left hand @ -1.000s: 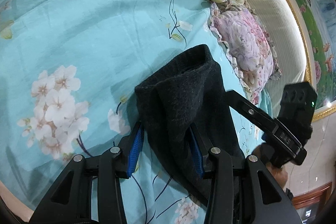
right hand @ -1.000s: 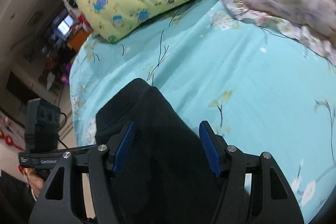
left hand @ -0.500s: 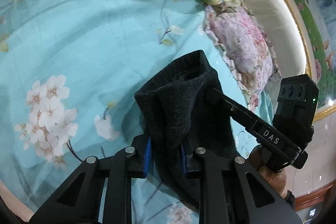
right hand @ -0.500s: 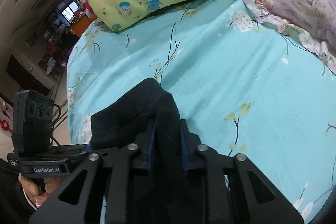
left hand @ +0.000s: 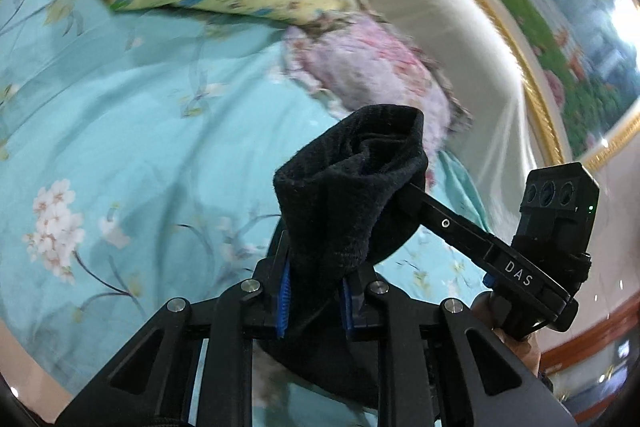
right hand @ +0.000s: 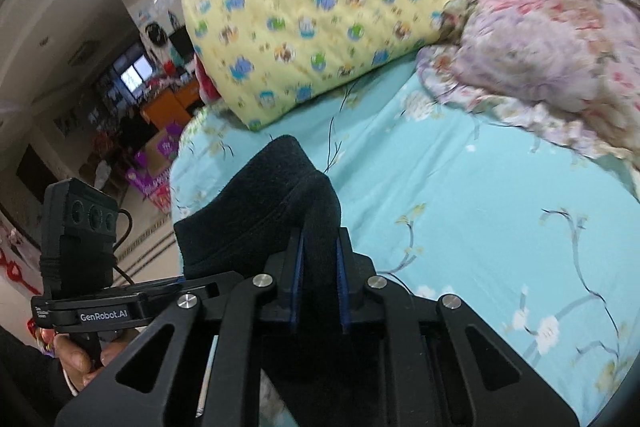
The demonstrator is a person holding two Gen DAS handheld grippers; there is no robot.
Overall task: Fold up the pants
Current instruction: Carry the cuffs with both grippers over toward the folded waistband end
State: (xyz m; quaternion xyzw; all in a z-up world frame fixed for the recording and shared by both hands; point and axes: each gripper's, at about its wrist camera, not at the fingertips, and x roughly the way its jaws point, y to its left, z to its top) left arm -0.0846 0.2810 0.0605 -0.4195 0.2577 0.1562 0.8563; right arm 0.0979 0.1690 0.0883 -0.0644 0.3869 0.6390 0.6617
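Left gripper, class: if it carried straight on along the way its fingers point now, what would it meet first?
Beyond the black pants clamped in the left gripper, probably the turquoise bed sheet, perhaps near the pink floral pillow; depth is unclear.

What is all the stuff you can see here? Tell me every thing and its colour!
black fuzzy knit pants: one, black, bunched and pinched between both grippers above the bed
turquoise flowered bedsheet: one, turquoise with white blossoms, covering the bed
yellow cartoon-print pillow: one, yellow, at the head of the bed
pink floral ruffled pillow: one, pink and lilac, beside the yellow one
left gripper: one, black with blue pads, shut on the pants
right gripper: one, black with blue pads, shut on the pants
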